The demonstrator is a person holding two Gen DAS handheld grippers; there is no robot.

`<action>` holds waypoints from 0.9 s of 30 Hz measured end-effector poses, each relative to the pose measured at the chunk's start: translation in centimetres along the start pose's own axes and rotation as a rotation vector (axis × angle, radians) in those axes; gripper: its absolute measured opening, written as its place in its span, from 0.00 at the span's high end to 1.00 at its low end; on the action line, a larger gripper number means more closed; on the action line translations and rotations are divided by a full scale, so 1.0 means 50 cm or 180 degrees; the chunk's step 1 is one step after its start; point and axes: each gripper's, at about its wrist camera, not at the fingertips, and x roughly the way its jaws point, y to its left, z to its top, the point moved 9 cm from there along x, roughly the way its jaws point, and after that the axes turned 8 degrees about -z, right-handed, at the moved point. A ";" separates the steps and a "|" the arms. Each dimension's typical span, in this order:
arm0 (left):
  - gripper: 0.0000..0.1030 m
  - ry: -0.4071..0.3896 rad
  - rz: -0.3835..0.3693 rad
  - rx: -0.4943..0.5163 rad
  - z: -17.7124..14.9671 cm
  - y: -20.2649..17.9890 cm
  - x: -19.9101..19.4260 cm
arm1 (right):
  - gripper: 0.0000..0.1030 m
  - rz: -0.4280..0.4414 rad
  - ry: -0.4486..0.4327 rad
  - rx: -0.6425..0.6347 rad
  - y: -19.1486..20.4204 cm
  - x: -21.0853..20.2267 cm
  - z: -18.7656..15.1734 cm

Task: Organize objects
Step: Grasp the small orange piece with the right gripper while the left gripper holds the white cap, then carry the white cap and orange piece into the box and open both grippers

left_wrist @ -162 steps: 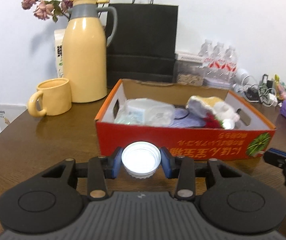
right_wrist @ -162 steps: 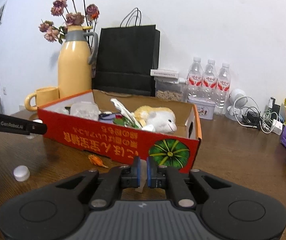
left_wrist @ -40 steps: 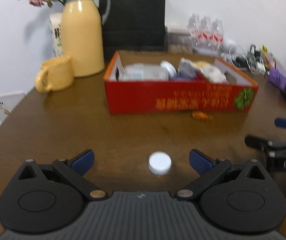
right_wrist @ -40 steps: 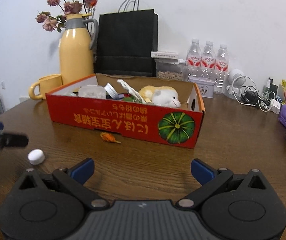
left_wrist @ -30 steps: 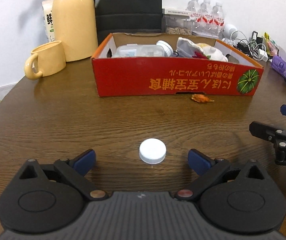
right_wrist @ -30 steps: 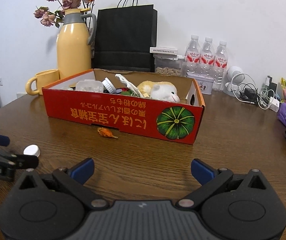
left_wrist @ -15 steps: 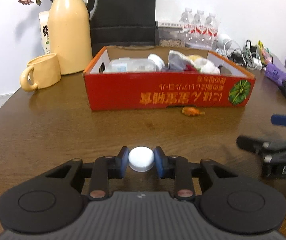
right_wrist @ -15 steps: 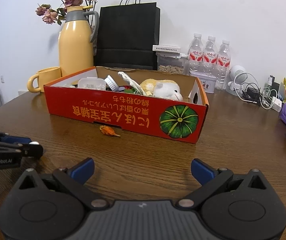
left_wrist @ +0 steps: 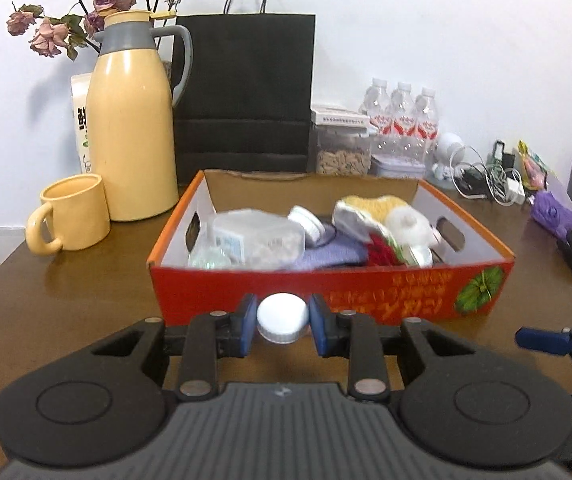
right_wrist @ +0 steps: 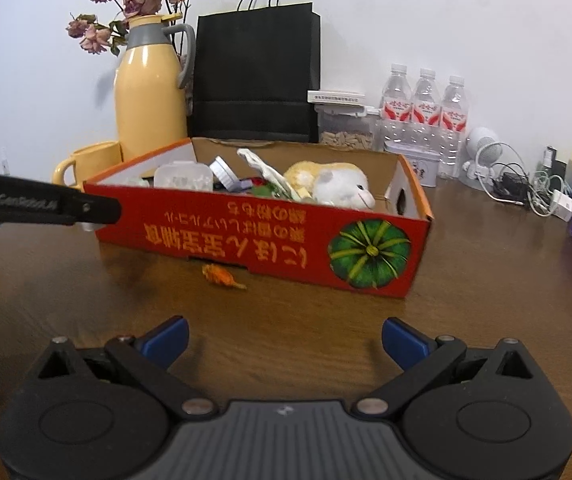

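Observation:
My left gripper (left_wrist: 282, 325) is shut on a small white bottle cap (left_wrist: 282, 318), held off the table just in front of the red cardboard box (left_wrist: 325, 286). The box holds a clear plastic container (left_wrist: 258, 240), a white lid, purple cloth and a plush toy (left_wrist: 389, 220). In the right wrist view the same box (right_wrist: 262, 236) stands ahead and the left gripper's black finger (right_wrist: 46, 206) reaches in from the left at box height. My right gripper (right_wrist: 284, 338) is open above bare table, nothing between its blue pads. A small orange scrap (right_wrist: 222, 275) lies by the box front.
Behind the box stand a yellow thermos (left_wrist: 132, 132) with dried flowers, a yellow mug (left_wrist: 70, 213), a black paper bag (left_wrist: 244, 92), a seed jar and water bottles (left_wrist: 401, 120). Cables and chargers (left_wrist: 493, 184) and a purple object (left_wrist: 553, 214) crowd the far right.
The left gripper closed on the white cap on the table, then lifted it and carried it toward the box. The right gripper stayed open and nearly still.

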 end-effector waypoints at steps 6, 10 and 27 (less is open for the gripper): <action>0.72 -0.0062 0.0043 -0.0139 0.015 0.026 0.026 | 0.00 0.0026 0.0025 -0.0018 0.033 0.057 0.035; 0.72 -0.0018 0.0025 -0.0175 0.002 0.040 0.035 | 0.19 0.0111 0.0124 0.0000 0.059 0.094 0.049; 0.72 -0.0031 -0.0056 -0.0261 -0.015 0.049 0.024 | 0.88 0.0309 0.0198 -0.0171 0.116 0.107 0.050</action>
